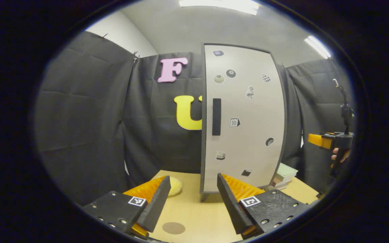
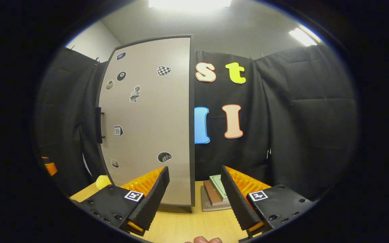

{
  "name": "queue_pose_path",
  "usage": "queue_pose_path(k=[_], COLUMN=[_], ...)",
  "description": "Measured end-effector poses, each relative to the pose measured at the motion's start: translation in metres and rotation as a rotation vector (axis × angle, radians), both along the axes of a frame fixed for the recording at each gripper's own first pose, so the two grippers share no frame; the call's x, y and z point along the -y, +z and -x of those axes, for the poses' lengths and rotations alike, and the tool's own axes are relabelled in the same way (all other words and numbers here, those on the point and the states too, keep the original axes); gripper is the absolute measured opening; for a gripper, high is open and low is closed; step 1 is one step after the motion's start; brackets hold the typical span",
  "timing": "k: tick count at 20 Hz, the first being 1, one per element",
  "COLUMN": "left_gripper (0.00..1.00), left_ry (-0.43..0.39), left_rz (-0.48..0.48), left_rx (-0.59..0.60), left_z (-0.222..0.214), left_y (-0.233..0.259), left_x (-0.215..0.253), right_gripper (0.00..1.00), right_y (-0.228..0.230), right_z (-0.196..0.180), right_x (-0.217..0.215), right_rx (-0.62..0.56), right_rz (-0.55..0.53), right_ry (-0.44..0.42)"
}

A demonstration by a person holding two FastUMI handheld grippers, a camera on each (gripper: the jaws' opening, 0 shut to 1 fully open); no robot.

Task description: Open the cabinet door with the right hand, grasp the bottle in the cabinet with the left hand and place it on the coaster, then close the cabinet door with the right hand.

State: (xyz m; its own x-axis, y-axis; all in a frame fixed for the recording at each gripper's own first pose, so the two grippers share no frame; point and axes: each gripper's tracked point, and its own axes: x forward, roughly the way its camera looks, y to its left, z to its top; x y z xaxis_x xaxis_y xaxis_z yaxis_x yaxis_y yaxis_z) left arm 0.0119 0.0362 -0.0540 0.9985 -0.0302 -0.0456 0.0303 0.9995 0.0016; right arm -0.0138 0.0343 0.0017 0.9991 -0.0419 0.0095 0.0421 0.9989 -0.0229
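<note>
Left hand-held gripper (image 1: 193,195) is being held open above the light wooden worktop (image 1: 198,216), nothing between its fingers; right hand-held gripper (image 2: 194,197) is likewise being held spread open, gripping nothing; the tall grey cabinet door with small stickers (image 1: 245,118) is being seen shut, its black vertical handle (image 1: 216,116) on the left edge; bottle is being hidden behind the door, position cannot be told; round brown coaster (image 1: 173,228) is lying on the worktop just below the left gripper's fingers; a yellow round object (image 1: 175,186) is sitting near the cabinet's left foot; a stack of books (image 2: 216,192) is resting beside the cabinet's right side.
</note>
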Motion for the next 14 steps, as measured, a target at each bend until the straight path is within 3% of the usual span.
queue_pose_path(k=[8,13,14], left_gripper=[0.86,0.82,0.86], left_ry=[0.056,0.106,0.12], left_rz=[0.044,0.049,0.06], left_rx=[-0.008,-0.025,-0.024], left_z=[0.004,0.014,0.017], left_y=[-0.021,-0.04,-0.042], left_x=[-0.05,-0.073,-0.079], right_gripper=[0.94,0.97,0.98], right_y=[0.012,0.036,0.042], right_z=[-0.01,-0.028,-0.033], right_x=[-0.051,-0.098,-0.105], right_rx=[-0.002,-0.013,-0.009], right_rz=[0.012,-0.045,-0.052], right_ry=[0.06,0.149,0.157])
